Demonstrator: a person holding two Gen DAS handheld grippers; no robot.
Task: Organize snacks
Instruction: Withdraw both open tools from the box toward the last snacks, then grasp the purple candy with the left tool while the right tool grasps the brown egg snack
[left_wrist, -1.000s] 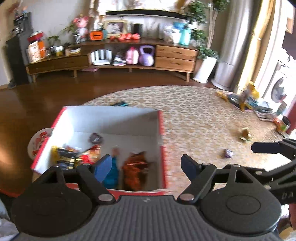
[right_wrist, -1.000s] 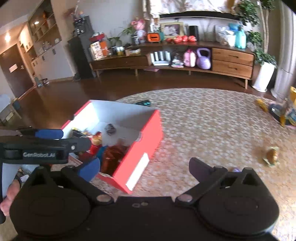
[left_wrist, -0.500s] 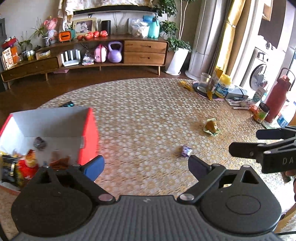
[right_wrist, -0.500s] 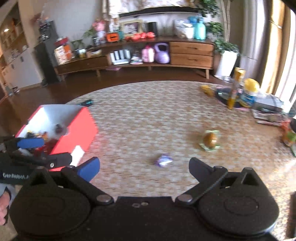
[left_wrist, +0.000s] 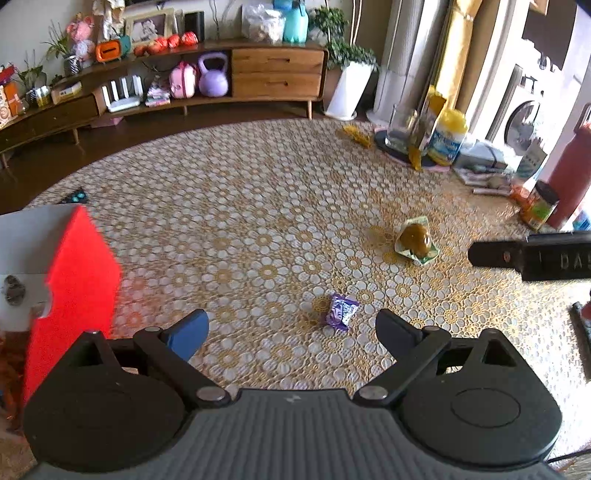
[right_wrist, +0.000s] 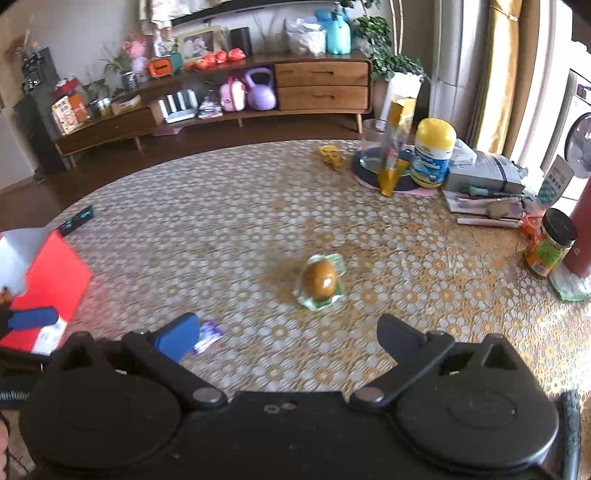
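Round table (left_wrist: 258, 206), patterned cloth: red box (left_wrist: 70, 273), 2 snacks (left_wrist: 341, 312).

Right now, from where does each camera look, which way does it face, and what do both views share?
Left wrist: on the left gripper, facing forward and down at the purple packet; its open fingers and the right gripper's tip show.
Right wrist: on the right gripper, facing the packaged brown egg; its open fingers show.
Shared: both snacks, the red box, the patterned tablecloth.

open left claw (left_wrist: 291, 328) above purple snack (left_wrist: 341, 311).
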